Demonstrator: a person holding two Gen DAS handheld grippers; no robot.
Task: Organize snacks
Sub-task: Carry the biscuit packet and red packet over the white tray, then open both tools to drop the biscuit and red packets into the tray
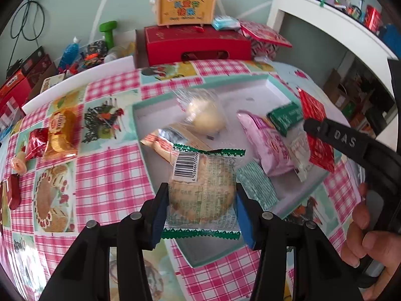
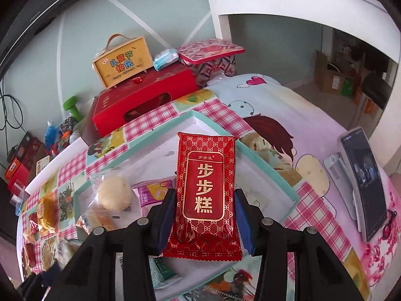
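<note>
My left gripper is shut on a clear-wrapped round cookie with green crimped ends and a barcode, held over the near part of the white tray with a teal rim. My right gripper is shut on a red cake packet with gold characters, held above the same tray; it also shows in the left wrist view. In the tray lie a pale round bun, a pink packet, a green packet and an orange-tan packet.
On the checked tablecloth to the left lie a yellow mooncake packet, a red foil snack and other small snacks. A red gift box with a yellow carry box stands behind. A phone on a stand is at the right.
</note>
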